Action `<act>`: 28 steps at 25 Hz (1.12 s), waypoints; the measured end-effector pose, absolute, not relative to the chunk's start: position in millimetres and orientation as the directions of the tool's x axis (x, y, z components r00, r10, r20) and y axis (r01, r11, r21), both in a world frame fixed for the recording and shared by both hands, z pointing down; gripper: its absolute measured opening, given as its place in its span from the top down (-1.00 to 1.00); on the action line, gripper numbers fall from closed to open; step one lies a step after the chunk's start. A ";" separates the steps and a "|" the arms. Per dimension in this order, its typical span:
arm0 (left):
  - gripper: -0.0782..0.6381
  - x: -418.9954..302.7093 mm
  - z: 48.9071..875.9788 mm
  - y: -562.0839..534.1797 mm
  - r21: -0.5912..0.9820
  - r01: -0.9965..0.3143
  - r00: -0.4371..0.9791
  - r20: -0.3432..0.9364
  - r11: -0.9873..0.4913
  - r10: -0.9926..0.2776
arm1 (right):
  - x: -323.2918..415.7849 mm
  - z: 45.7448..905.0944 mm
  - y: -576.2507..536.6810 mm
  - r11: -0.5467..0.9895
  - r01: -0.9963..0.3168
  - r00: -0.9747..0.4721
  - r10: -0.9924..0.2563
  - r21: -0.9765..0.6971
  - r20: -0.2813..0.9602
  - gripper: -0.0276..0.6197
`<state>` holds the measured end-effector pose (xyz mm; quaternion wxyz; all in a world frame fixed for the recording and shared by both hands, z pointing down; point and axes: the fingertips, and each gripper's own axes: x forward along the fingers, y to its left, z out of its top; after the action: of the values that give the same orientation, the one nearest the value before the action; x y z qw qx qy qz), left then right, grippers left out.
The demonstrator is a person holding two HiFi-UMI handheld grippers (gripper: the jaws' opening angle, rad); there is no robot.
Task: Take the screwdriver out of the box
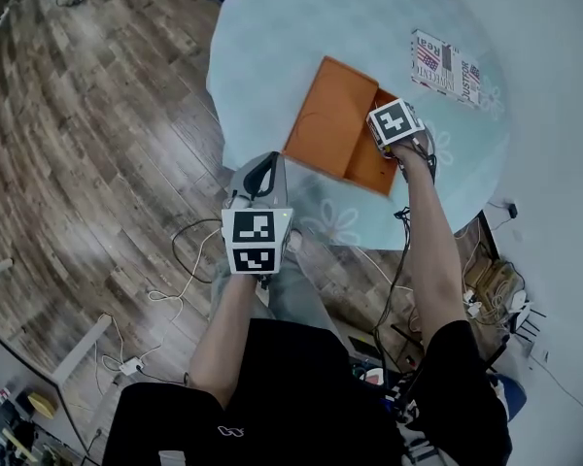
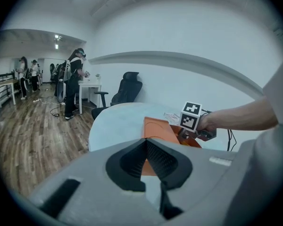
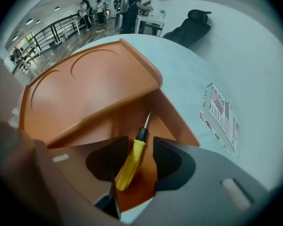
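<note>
An orange box (image 1: 335, 124) lies open on the round table (image 1: 272, 56), its lid (image 3: 85, 88) folded back to the left. In the box's tray lies a screwdriver (image 3: 131, 160) with a yellow handle and a thin metal tip. My right gripper (image 3: 140, 146) points steeply down into the tray, jaws open, one pad on each side of the handle and neither pressing on it. In the head view the right gripper (image 1: 395, 129) covers the tray. My left gripper (image 1: 263, 166) hovers at the table's near edge, empty, with its fingertips (image 2: 145, 141) touching.
A printed card (image 1: 447, 66) lies on the table beyond the box. Cables (image 1: 185, 260) trail over the wooden floor beside the table. A black office chair (image 2: 127, 91) stands behind the table, and people (image 2: 75, 79) stand at desks farther off.
</note>
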<state>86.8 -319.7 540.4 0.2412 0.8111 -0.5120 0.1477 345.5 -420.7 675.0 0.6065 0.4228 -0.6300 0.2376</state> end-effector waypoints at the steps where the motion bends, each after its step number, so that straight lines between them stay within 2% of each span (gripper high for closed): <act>1: 0.77 82.6 540.4 -320.9 0.239 -0.906 0.423 0.488 -0.349 -0.764 | 346.7 677.3 -420.1 0.533 -0.818 0.104 -0.235 0.218 0.966 0.38; 5: 0.77 73.8 542.3 -321.1 0.235 -0.913 0.408 0.494 -0.334 -0.768 | 343.3 686.0 -416.4 0.537 -0.820 0.103 -0.197 0.195 0.975 0.55; 10: 0.77 79.7 534.2 -319.2 0.221 -0.906 0.424 0.490 -0.362 -0.762 | 343.6 684.8 -418.9 0.441 -0.885 0.057 -0.210 0.147 0.976 0.60; 17: 0.77 98.8 506.4 -314.8 0.209 -0.873 0.485 0.450 -0.440 -0.750 | 345.1 617.4 -414.7 0.148 -0.987 -0.016 -0.474 0.062 0.880 0.63; 20: 0.77 114.6 493.4 -315.5 0.206 -0.852 0.522 0.424 -0.482 -0.741 | 340.4 566.1 -410.0 0.099 -0.995 -0.070 -0.629 -0.009 0.774 0.63; 23: 0.77 124.3 472.0 -318.2 0.169 -0.832 0.549 0.384 -0.528 -0.742 | 322.0 504.4 -397.2 0.115 -0.988 -0.154 -0.780 -0.103 0.606 0.63; 28: 0.77 145.2 425.1 -329.5 0.133 -0.792 0.607 0.268 -0.596 -0.748 | 300.5 396.3 -354.8 0.126 -0.970 -0.185 -0.935 -0.207 0.301 0.63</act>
<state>145.2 -329.5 425.1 0.1198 0.8884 -0.4335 0.0926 300.5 -354.8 396.3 0.0485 0.6364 -0.7486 0.1794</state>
